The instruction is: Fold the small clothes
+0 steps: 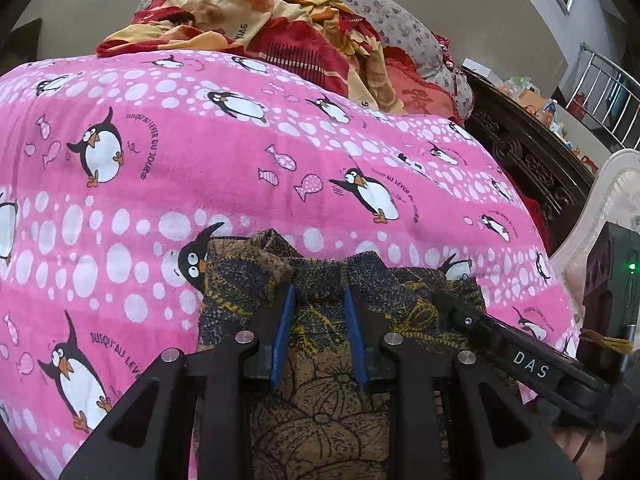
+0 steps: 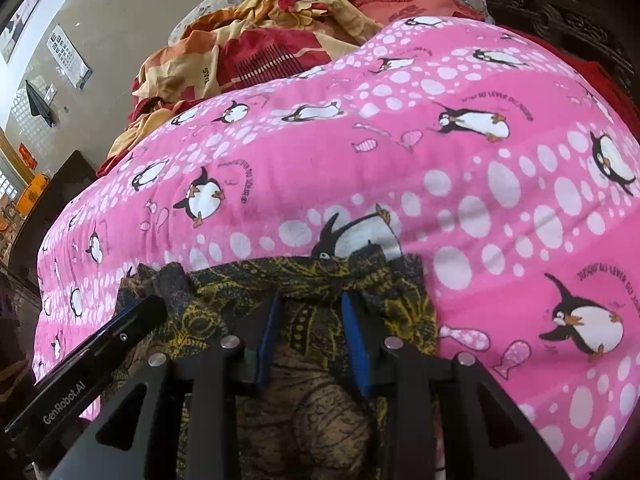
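My left claw (image 1: 319, 300) pinches the dark patterned garment (image 1: 320, 380) at its 12 o'clock edge on the pink penguin quilt (image 1: 240, 160); my right claw (image 2: 308, 304), partly open, grips alongside, keeping that edge taut.

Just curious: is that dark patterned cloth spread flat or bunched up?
Bunched up. The dark patterned cloth lies gathered in wrinkles on the pink penguin blanket, its far edge puckered.

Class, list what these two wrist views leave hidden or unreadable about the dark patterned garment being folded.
- Left wrist: dark patterned garment, near part covered by the left gripper and cut by the bottom edge.
- Right wrist: garment's lower part behind the right gripper.
- Both: its type and full outline.
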